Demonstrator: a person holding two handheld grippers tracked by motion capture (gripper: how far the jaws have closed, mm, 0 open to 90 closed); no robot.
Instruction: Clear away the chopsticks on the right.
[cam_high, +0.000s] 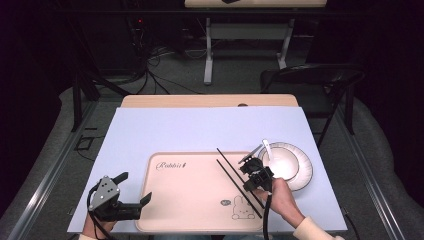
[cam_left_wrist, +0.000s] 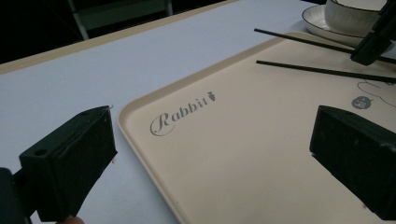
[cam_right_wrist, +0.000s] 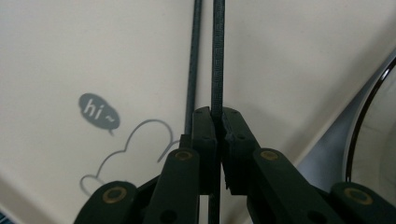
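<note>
The right gripper has its jaws closed on one black chopstick, near the right edge of the beige tray. The second chopstick lies just beside it on the tray. The white bowl on its plate stands just beyond that edge, on the counter. The left gripper has its jaws wide open at the tray's left edge, holding nothing. The middle of the tray is free.
</note>
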